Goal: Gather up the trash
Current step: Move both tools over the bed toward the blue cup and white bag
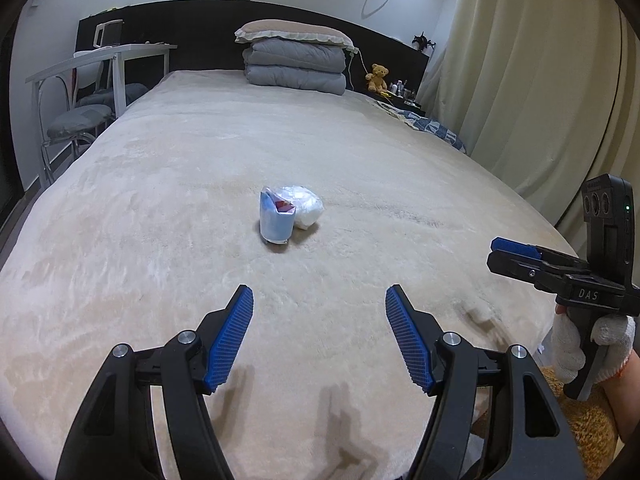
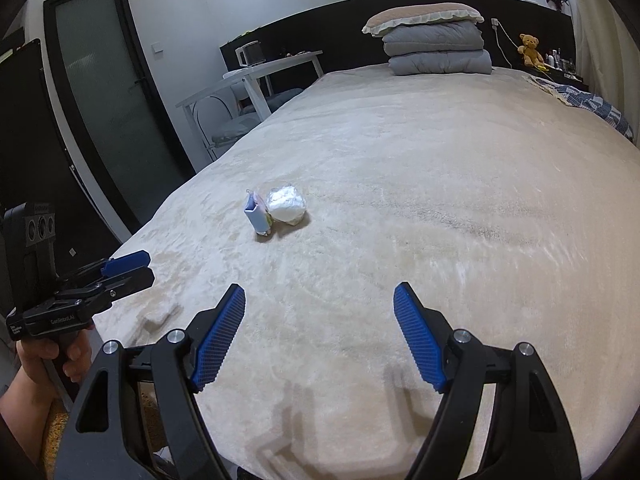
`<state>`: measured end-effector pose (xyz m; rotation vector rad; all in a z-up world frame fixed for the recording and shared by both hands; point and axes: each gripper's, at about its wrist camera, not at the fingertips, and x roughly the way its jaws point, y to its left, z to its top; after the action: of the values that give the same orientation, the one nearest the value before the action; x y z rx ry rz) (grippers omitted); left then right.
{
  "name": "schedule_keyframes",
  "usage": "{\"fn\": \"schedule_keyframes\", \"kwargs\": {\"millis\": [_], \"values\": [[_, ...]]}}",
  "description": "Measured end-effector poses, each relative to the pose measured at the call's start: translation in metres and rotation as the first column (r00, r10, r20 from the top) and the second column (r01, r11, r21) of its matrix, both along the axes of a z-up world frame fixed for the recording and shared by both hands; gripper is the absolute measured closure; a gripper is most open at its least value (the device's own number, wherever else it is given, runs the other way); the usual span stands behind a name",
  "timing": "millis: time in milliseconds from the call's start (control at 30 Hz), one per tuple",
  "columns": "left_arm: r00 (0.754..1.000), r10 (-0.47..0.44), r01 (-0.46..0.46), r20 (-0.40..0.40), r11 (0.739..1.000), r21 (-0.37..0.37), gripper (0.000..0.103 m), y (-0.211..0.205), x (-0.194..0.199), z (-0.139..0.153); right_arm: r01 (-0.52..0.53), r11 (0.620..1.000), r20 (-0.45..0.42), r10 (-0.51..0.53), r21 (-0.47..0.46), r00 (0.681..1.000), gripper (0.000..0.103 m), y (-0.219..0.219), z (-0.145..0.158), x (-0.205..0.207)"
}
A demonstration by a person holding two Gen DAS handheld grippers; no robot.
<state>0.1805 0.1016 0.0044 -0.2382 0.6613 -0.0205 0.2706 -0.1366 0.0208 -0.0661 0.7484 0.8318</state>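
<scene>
A small blue and white carton (image 1: 275, 218) lies on the beige bed cover (image 1: 200, 184), touching a crumpled white plastic bag (image 1: 304, 208) on its right. Both show in the right wrist view too, the carton (image 2: 256, 214) and the bag (image 2: 286, 204). My left gripper (image 1: 319, 300) is open and empty, above the bed's near end, short of the trash. My right gripper (image 2: 319, 298) is open and empty, at the bed's near end to the right of the left one. It shows side-on in the left wrist view (image 1: 496, 254), and the left one in the right wrist view (image 2: 146, 266).
A folded grey duvet with a pillow (image 1: 294, 56) sits at the head of the bed. A teddy bear (image 1: 378, 76) sits on a nightstand. A white desk with chairs (image 1: 92, 80) stands on the left, a curtain (image 1: 520, 80) on the right, a dark door (image 2: 104, 92) beyond the desk.
</scene>
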Motion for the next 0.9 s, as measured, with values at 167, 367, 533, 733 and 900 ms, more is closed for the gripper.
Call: {"fn": "schedule_keyframes", "kwargs": {"millis": [167, 367, 533, 733, 900], "values": [[1.0, -0.005, 0.006, -0.019, 1.0, 0.009, 0.036, 0.006, 0.028, -0.007, -0.017, 1.0, 0.022, 0.017, -0.021, 1.0, 0.027, 0.009, -0.005, 0.015], [0.998, -0.027, 0.029, -0.058, 0.999, 0.034, 0.036, 0.008, 0.069, -0.026, -0.03, 0.999, 0.01, 0.03, -0.037, 1.0, 0.027, 0.018, -0.013, 0.032], [0.996, 0.003, 0.001, -0.088, 0.999, 0.054, 0.036, 0.016, 0.096, -0.04, -0.007, 0.999, -0.014, 0.008, 0.044, 1.0, 0.027, 0.008, -0.005, 0.031], [0.991, 0.055, -0.049, -0.125, 0.998, 0.047, 0.036, 0.028, 0.12, -0.05, 0.001, 0.999, -0.036, 0.001, 0.053, 0.999, 0.027, -0.003, -0.002, 0.033], [0.988, 0.053, -0.044, -0.146, 0.997, 0.068, 0.038, 0.032, 0.138, -0.059, -0.013, 0.999, -0.044, 0.015, 0.045, 0.999, 0.027, -0.005, -0.002, 0.029]]}}
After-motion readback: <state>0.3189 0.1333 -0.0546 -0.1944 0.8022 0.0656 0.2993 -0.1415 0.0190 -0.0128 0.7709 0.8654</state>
